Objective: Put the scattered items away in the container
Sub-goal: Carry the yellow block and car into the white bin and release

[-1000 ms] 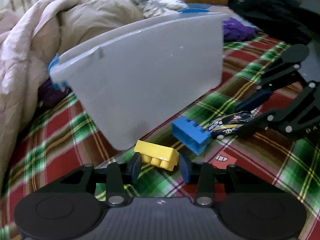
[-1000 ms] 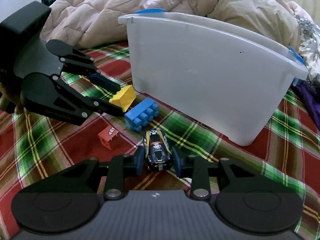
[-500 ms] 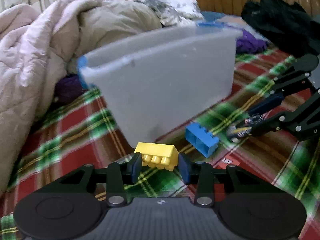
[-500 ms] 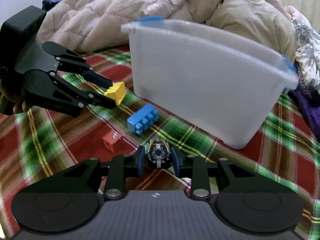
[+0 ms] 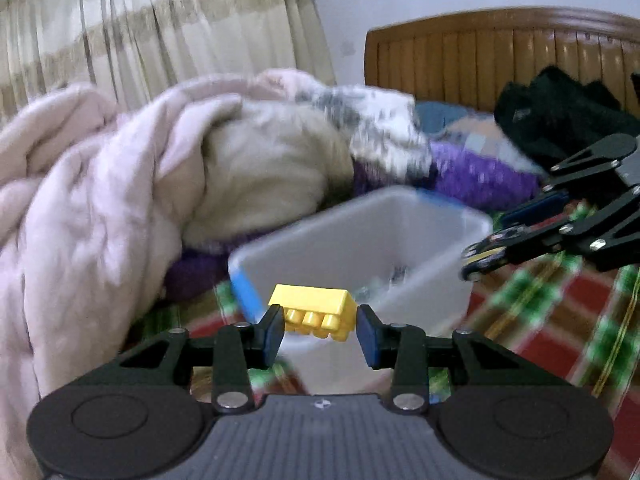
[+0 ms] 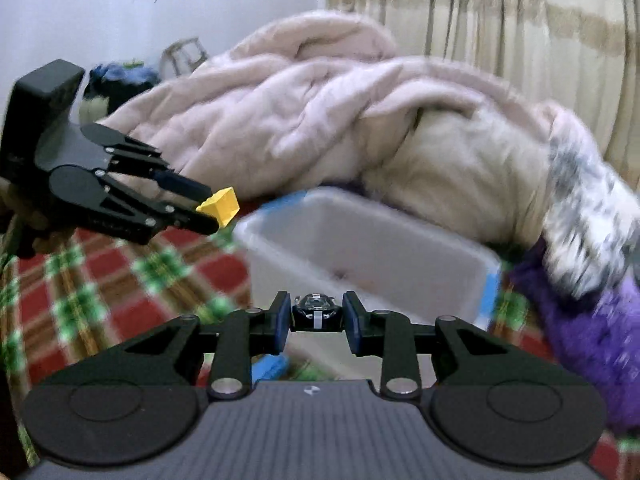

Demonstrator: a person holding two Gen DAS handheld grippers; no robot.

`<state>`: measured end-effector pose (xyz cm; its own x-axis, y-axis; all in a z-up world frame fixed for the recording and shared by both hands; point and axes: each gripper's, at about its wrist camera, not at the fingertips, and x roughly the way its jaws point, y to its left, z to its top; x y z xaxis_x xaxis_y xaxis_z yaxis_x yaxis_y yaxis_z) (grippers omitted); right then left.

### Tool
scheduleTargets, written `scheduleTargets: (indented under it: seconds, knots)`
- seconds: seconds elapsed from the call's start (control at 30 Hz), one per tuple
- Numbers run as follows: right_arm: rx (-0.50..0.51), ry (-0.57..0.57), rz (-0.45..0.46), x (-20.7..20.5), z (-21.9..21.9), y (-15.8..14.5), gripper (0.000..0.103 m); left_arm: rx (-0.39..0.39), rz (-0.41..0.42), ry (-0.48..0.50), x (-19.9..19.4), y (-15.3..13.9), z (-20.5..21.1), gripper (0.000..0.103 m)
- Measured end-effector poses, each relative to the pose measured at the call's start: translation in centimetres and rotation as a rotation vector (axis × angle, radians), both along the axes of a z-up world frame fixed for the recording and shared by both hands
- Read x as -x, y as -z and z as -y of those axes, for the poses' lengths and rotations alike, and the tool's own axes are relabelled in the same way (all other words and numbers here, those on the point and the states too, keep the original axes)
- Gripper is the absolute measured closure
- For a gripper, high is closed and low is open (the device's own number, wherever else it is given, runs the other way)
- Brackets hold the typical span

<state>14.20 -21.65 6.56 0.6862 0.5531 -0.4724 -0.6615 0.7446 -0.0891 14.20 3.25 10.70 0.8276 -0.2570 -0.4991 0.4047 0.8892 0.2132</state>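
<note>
My left gripper is shut on a yellow toy brick and holds it raised just in front of the near rim of the translucent white bin. My right gripper is shut on a small black toy car, raised near the bin's near rim. In the right wrist view the left gripper with the yellow brick hangs at the left of the bin. In the left wrist view the right gripper with the car hangs at the bin's right. A blue brick lies below.
A pink quilt is heaped behind and left of the bin. Purple cloth lies at its right. Dark clothes and a wooden headboard are at the back. A red and green checked blanket covers the bed.
Both grippers have lifted their toys off the blanket, from beside the bin's wall up to its rim level. The bin's inside now shows.
</note>
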Motion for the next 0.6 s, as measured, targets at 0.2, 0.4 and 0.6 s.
scheduleTargets:
  seconds: [0.2, 0.4, 0.6]
  knots:
    - [-0.007, 0.130, -0.021, -6.6, -1.1, -2.0, 0.065, -0.014, -0.049, -0.045, -5.6, -2.1, 3.1, 0.041]
    - [-0.039, 0.176, -0.026, -7.4, -0.8, -0.7, 0.026, -0.089, -0.052, -0.121, -7.4, 0.4, 3.0, 0.029]
    - [-0.059, 0.085, -0.110, -1.6, -1.7, 4.0, 0.034, 0.005, -0.087, -0.127, -4.0, 2.5, 0.3, 0.029]
